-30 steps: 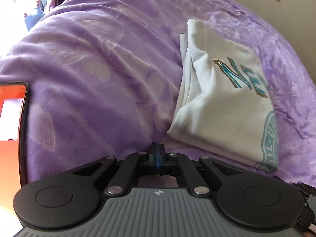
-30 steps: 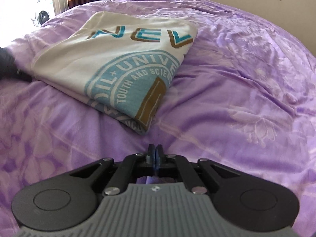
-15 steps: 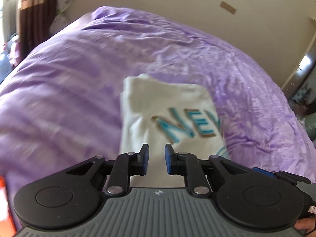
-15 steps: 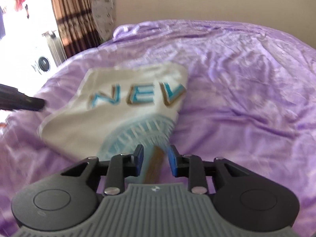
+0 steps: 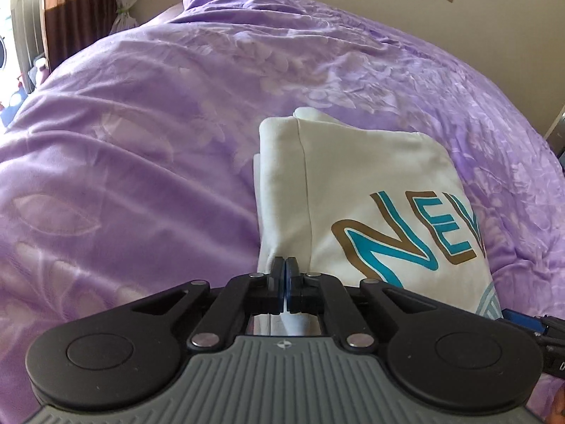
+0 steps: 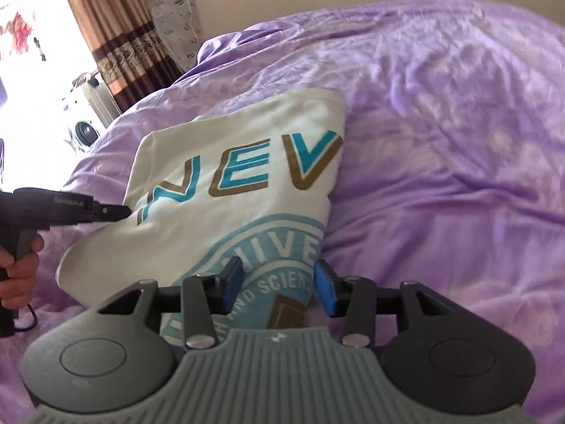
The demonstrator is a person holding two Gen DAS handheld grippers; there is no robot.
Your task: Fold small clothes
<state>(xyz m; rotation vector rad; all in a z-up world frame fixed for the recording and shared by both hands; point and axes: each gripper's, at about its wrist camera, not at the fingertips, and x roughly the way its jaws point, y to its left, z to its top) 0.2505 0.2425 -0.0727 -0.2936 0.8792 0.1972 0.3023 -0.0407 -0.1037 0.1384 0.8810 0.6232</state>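
Nearest in the left wrist view, the left tool (image 5: 284, 268) has its jaws pressed together at the near left edge of the shirt (image 5: 370, 190); whether cloth is pinched between them cannot be told. In the right wrist view the right tool (image 6: 279, 288) is opening, its blue pads apart over the shirt's near end, pressing on nothing. The shirt (image 6: 240, 190) lies folded into a thick cream packet on the purple bed cover (image 6: 441, 162), print upward. It looks light, soft and limp, so the layers will likely slide and sag if lifted by one point. Best to pinch all layers at the two near corners. Further off, a curtain (image 6: 116, 35) hangs by the window.
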